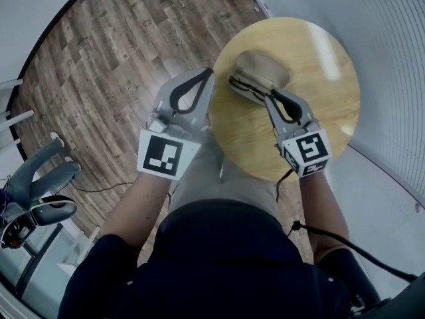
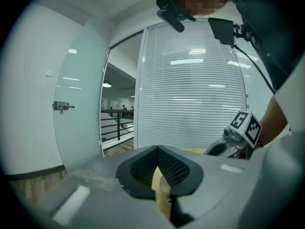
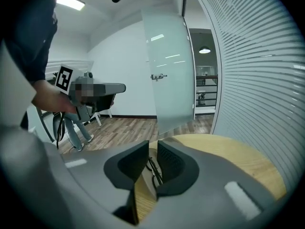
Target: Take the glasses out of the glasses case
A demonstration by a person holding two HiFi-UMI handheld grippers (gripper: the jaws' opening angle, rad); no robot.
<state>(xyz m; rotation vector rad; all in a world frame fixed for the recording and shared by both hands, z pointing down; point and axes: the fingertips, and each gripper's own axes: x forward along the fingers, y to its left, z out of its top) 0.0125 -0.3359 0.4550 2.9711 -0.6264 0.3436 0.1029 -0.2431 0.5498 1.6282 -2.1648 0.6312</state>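
Observation:
A tan glasses case [image 1: 264, 66] lies open on the round wooden table [image 1: 319, 105]. Dark-framed glasses [image 1: 240, 85] sit at its near edge; whether they rest in the case or on the table I cannot tell. My right gripper [image 1: 269, 96] points at them from the near side, its tips just short of the frame. In the right gripper view its jaws [image 3: 152, 149] stand a little apart, and the dark frame [image 3: 153, 171] shows through the gap, untouched by the pads. My left gripper [image 1: 210, 74] hovers at the table's left edge, its tips [image 2: 157, 148] closed together on nothing.
Slatted blinds [image 1: 398, 58] and a frosted glass door [image 3: 169, 66] close off the far and right sides of the table. Wooden floor [image 1: 99, 58] spreads to the left, with chair legs [image 1: 46, 171] and a dark headset-like object [image 1: 43, 212] at lower left. A black cable [image 1: 332, 241] trails from my right gripper.

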